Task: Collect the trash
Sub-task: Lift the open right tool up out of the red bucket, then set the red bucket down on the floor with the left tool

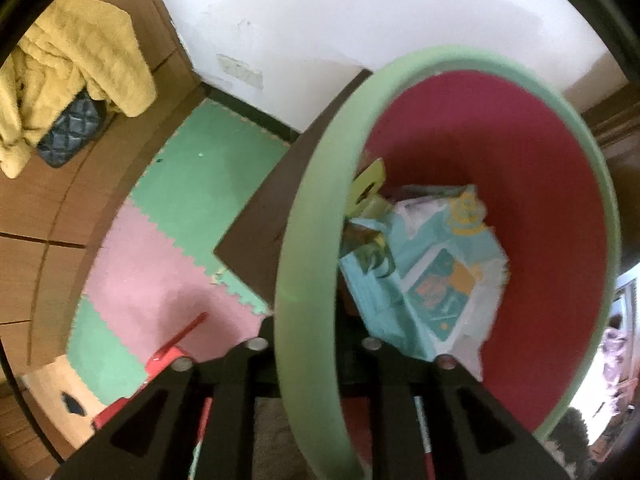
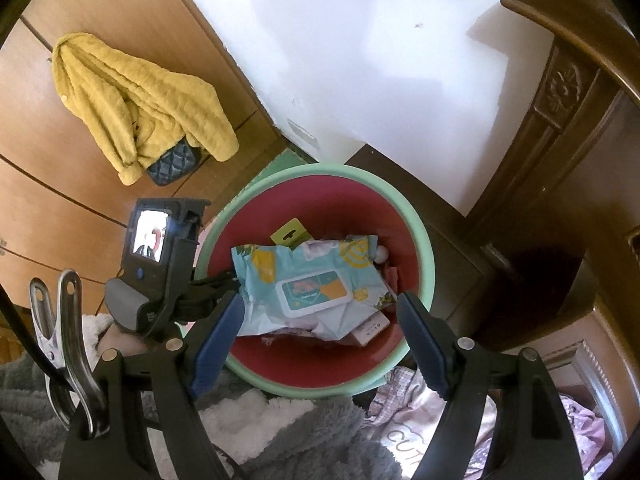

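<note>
the left hand-held gripper (image 1: 308,344) straddles the bin's rim (image 1: 304,240) loosely to steady it, while the right hand-held gripper (image 2: 320,312) hangs spread and empty over the wipes pack (image 2: 308,280) inside.

Pink-and-green foam floor mat (image 1: 168,240) under the green-rimmed bin (image 1: 304,264).

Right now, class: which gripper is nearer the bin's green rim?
Left. The left gripper straddles the green rim of the bin. The right gripper hangs open above the wipes pack inside, clear of the rim.
</note>
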`<state>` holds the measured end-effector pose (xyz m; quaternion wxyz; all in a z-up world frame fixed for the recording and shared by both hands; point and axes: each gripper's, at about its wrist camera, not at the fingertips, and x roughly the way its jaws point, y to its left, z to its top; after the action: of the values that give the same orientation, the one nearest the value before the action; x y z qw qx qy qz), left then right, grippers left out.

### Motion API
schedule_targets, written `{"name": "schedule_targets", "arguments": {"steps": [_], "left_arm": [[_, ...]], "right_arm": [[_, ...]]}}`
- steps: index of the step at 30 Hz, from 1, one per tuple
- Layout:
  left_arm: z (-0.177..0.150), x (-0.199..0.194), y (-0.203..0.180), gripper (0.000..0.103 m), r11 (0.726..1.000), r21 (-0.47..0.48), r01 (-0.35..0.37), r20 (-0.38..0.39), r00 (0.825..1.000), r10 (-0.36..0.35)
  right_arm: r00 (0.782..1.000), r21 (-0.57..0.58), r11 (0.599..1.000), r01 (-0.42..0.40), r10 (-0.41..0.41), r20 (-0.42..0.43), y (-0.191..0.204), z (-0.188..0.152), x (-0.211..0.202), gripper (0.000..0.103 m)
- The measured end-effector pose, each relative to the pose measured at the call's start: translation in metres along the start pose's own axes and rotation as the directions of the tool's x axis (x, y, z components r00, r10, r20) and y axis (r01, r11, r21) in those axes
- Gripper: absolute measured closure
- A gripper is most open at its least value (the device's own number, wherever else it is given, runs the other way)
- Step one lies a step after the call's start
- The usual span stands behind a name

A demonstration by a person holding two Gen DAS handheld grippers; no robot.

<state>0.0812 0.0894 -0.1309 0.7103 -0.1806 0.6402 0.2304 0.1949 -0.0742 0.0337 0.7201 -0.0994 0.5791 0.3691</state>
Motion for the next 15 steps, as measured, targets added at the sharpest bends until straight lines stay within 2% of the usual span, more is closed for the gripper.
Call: {"name": "schedule_targets", "arguments": {"steps": [1, 2, 6, 9, 15], "left_arm": [[0.000, -0.005, 0.004, 0.045, 0.999, -0.014, -0.042, 0.031, 0.999, 0.042], [0.001, -0.008, 0.008, 0.027, 0.998, -0.026, -0.061, 0.052, 0.997, 0.062], [0.007, -0.032, 0.023, 0.024, 0.994, -0.080, -0.073, 0.137, 0.987, 0.084], [0.005, -0.046, 0.025, 0.023, 0.996, -0.065, -0.053, 0.168, 0.984, 0.064], [-0.005, -0.060, 0.023, 0.023, 1.000, -0.028, -0.009, 0.165, 0.986, 0.013]], "right_arm": [[1.000, 0.002, 1.000, -0.001, 0.001, -0.001, -0.001, 0.000, 0.000, 0.022], [1.000, 0.004, 1.000, -0.002, 0.002, -0.004, -0.002, 0.000, 0.001, 0.022], [1.000, 0.016, 1.000, -0.003, 0.003, -0.017, -0.006, 0.000, 0.003, 0.022], [1.000, 0.012, 1.000, -0.006, 0.006, -0.021, -0.006, 0.001, 0.004, 0.022], [1.000, 0.004, 1.000, -0.003, 0.003, -0.024, -0.004, 0.002, 0.006, 0.022]]}}
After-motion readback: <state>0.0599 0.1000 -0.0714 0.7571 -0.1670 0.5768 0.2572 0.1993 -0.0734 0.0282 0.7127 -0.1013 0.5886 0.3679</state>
